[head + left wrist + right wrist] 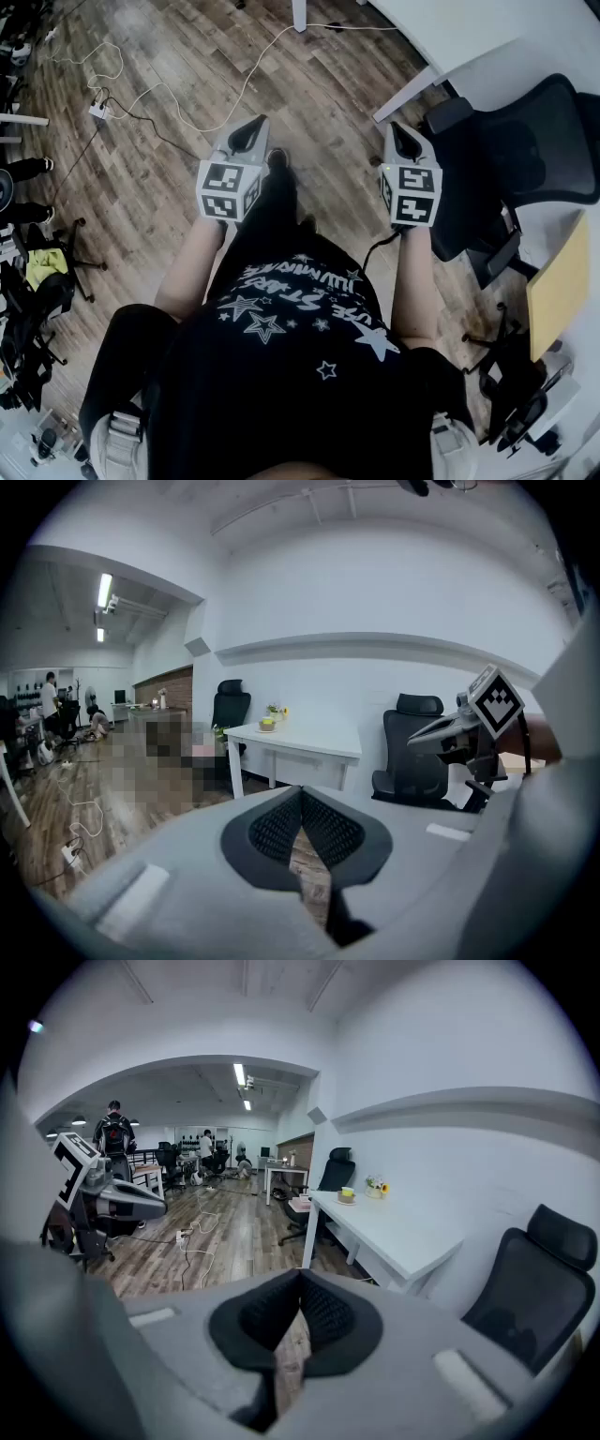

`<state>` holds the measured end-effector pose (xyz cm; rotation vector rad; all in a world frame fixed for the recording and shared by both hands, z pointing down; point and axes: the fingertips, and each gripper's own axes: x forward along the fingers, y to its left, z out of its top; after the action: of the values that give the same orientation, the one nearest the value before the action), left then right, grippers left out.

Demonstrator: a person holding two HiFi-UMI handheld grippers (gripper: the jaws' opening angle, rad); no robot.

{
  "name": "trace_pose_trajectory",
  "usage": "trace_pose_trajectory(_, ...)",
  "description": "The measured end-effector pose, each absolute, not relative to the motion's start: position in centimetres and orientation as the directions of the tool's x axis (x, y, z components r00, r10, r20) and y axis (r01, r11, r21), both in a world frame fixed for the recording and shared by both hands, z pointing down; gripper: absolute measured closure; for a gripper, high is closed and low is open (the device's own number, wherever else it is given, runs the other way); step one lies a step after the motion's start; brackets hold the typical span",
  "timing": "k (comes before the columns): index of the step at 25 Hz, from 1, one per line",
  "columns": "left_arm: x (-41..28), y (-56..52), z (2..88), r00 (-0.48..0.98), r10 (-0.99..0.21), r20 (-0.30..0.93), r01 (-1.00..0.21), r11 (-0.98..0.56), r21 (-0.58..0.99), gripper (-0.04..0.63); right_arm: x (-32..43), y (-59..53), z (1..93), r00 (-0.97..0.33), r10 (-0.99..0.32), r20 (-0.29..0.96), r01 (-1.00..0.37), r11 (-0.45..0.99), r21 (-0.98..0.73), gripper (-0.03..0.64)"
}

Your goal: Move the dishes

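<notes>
On the far end of a white table [398, 1234] stand a small yellow-and-green bowl on a plate [348, 1195] and a little flower pot [378, 1186]. The same bowl [267, 725] shows on the table [305, 740] in the left gripper view. My left gripper [253, 126] and right gripper [395, 132] are held side by side at waist height over the wooden floor, well short of the table. Both are shut with nothing between the pads [323, 829], [323, 1314]. Each gripper sees the other: the right gripper [442, 729], the left gripper [127, 1200].
A black office chair [530, 150] stands close on the right by the table's corner [441, 42]. A white cable and power strip [98, 111] lie on the floor to the left. Another black chair [229, 705] is behind the table. People stand far off [113, 1133].
</notes>
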<state>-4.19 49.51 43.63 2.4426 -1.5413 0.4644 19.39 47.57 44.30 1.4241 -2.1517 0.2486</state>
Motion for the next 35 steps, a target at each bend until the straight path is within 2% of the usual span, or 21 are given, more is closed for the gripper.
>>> trace_pose_trajectory(20,-7.7,51.4,43.8,0.335,-0.865,0.372,-0.934,-0.356,0.015,0.584,16.9,48.4,44.1,-0.322,-0.792,0.519,-0.877,0.455,0.151,0.612)
trace_pose_trajectory(33,-12.2,37.6,43.7,0.321,-0.88,0.35,-0.942,-0.333,0.027,0.584,12.2,34.6,43.7,-0.362,-0.805,0.47,-0.876,0.466,0.126,0.61)
trace_pose_trajectory(35,-13.1,34.5,43.2,0.33,-0.88,0.341,-0.94,-0.341,0.027,0.584,11.1,31.5,43.3,-0.361,-0.809,0.463,-0.877,0.463,0.125,0.561)
